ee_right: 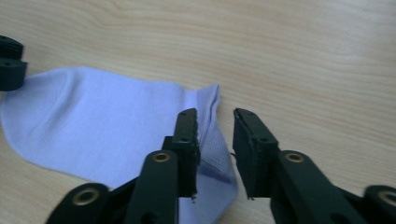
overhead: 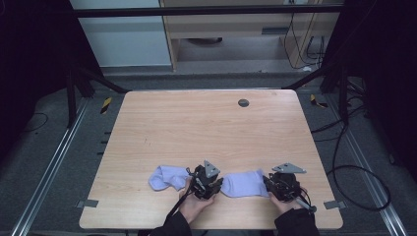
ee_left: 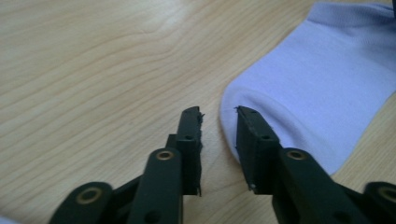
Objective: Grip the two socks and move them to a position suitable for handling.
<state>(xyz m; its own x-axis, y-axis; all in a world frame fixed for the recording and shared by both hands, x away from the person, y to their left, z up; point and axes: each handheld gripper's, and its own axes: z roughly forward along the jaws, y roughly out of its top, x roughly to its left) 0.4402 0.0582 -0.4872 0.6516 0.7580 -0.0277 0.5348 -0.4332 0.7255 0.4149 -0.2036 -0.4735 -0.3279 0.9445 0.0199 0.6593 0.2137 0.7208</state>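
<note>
Two pale lavender socks lie near the table's front edge. One sock [overhead: 166, 177] is bunched up just left of my left gripper [overhead: 219, 185]. The other sock [overhead: 244, 183] lies flat between the two grippers. In the left gripper view my left gripper [ee_left: 218, 116] is open, and its right jaw rests at the rounded toe end of this sock [ee_left: 322, 88]. My right gripper [overhead: 266, 181] is open at the sock's other end. In the right gripper view its tips [ee_right: 215, 116] straddle the cuff edge of the sock [ee_right: 93, 121], with fabric under the left jaw.
The wooden table [overhead: 206, 128] has a grey round grommet [overhead: 243, 103] at the back centre. Cables [overhead: 354, 167] run over the floor to the right. Part of the left gripper [ee_right: 10, 63] shows at the left edge of the right gripper view.
</note>
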